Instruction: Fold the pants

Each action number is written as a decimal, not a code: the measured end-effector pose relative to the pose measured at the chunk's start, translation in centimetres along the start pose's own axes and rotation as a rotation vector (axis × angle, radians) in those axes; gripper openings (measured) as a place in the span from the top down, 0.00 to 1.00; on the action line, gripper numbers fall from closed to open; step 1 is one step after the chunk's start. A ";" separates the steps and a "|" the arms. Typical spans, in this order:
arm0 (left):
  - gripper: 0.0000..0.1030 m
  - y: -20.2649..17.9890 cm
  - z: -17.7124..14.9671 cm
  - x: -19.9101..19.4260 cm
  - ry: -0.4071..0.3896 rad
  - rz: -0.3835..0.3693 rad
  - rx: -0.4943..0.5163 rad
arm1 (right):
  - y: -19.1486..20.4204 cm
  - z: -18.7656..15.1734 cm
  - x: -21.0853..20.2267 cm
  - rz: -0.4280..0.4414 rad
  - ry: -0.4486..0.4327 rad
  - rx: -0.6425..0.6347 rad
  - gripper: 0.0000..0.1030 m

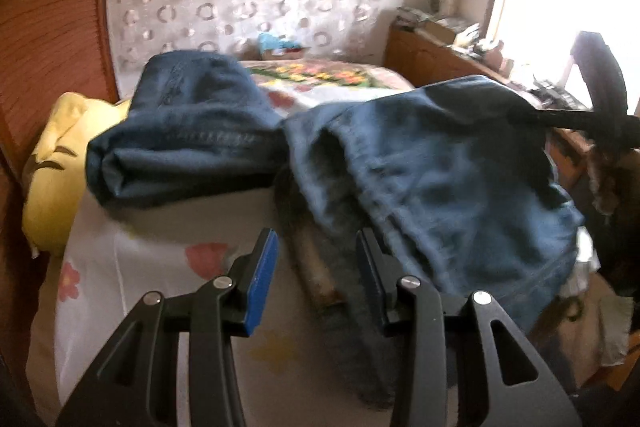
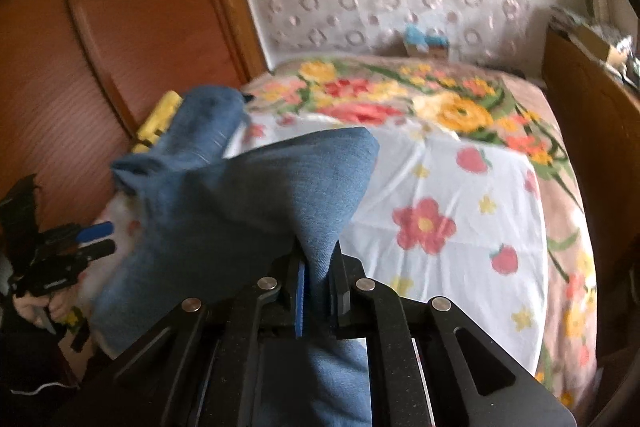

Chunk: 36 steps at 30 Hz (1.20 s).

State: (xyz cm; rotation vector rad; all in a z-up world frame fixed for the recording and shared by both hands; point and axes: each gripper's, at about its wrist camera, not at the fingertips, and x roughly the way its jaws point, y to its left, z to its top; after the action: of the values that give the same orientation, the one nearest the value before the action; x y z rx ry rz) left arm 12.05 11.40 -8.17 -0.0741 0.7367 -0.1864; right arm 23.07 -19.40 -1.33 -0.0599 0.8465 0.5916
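The blue denim pants (image 1: 420,163) lie in a heap at the near edge of the bed, one part bunched at the left (image 1: 188,131) and another part lifted to the right. My left gripper (image 1: 318,267) is open and empty, just in front of the pants. It also shows in the right wrist view (image 2: 98,239) at the far left. My right gripper (image 2: 318,279) is shut on a fold of the pants (image 2: 256,195) and holds it up above the bed. In the left wrist view the right gripper's black body (image 1: 592,119) reaches in from the right edge.
The bed has a white flowered sheet (image 2: 440,187) and a floral blanket (image 2: 460,99) farther back. A yellow pillow (image 1: 56,163) lies at the left by the wooden headboard (image 1: 48,27). A wooden cabinet (image 1: 440,59) with clutter stands at the right under a bright window.
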 end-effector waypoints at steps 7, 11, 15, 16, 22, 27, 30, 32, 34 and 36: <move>0.61 0.4 0.9 -1.4 -0.065 -0.014 -0.023 | -0.7 -2.3 2.2 -0.021 0.071 0.013 0.94; 0.61 0.0 1.6 -1.8 -0.081 -0.052 -0.037 | -1.2 -3.0 2.9 -0.033 0.084 0.019 0.83; 0.61 -1.3 2.4 -0.7 -0.046 -0.052 -0.014 | -2.0 -3.8 3.6 -0.071 0.111 0.021 0.42; 0.61 -1.5 2.4 -0.3 -0.027 -0.050 -0.013 | -2.1 -4.1 3.7 -0.070 0.122 0.018 0.42; 0.61 -2.4 1.0 2.4 0.101 -0.067 0.000 | -1.9 -5.8 4.3 -0.038 0.163 0.004 0.48; 0.61 -1.8 -0.3 3.3 0.168 -0.077 -0.024 | -1.4 -6.8 4.4 -0.016 0.161 0.003 0.70; 0.61 -1.5 -0.7 2.8 0.165 -0.077 -0.028 | -0.9 -7.1 4.3 0.007 0.162 0.006 0.79; 0.61 -1.3 -1.0 2.4 0.164 -0.073 -0.026 | -0.6 -7.3 4.2 0.032 0.167 0.011 0.80; 0.61 -1.0 -1.5 1.8 0.166 -0.065 -0.022 | -0.1 -7.5 4.0 0.049 0.172 0.011 0.85; 0.61 -0.5 -1.9 1.2 0.168 -0.059 -0.016 | 0.4 -7.9 3.8 0.076 0.179 0.013 0.87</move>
State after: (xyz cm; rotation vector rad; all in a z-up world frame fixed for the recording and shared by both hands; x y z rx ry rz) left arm 11.52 10.64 -10.33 -0.0960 0.9041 -0.2456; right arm 19.39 -19.50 -9.28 -0.0694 1.0295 0.6592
